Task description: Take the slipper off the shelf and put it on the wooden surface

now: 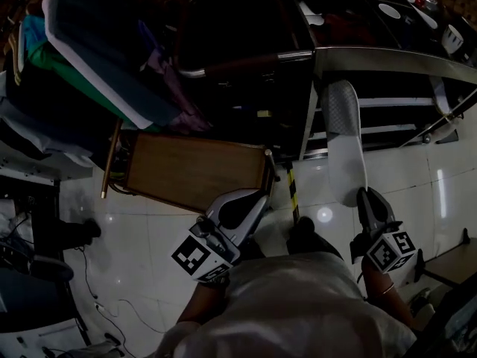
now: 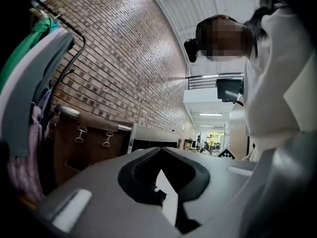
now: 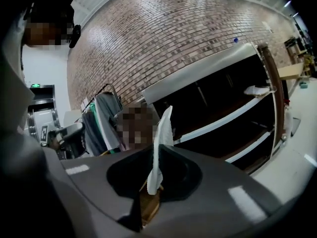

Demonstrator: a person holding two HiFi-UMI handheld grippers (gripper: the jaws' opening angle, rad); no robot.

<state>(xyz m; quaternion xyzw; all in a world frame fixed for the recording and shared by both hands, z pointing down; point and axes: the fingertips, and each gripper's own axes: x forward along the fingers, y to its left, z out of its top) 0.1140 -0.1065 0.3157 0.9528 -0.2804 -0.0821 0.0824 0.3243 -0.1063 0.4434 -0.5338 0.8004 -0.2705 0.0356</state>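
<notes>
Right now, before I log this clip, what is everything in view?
slipper: one, white, in front of the shelf, clamped at one end
wooden surface: one, brown, left of the shelf
shelf: one, dark with metal rails, upper right
clothes: several, green, white and dark, hanging upper left
floor: white glossy tiles
left gripper: grey, jaws together, empty, near the wooden surface
right gripper: grey, shut on the slipper

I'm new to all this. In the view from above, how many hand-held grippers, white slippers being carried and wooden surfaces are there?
Hand-held grippers: 2, the left hand-held gripper and the right hand-held gripper
White slipper, carried by the right one: 1
Wooden surface: 1
Total: 4
</notes>
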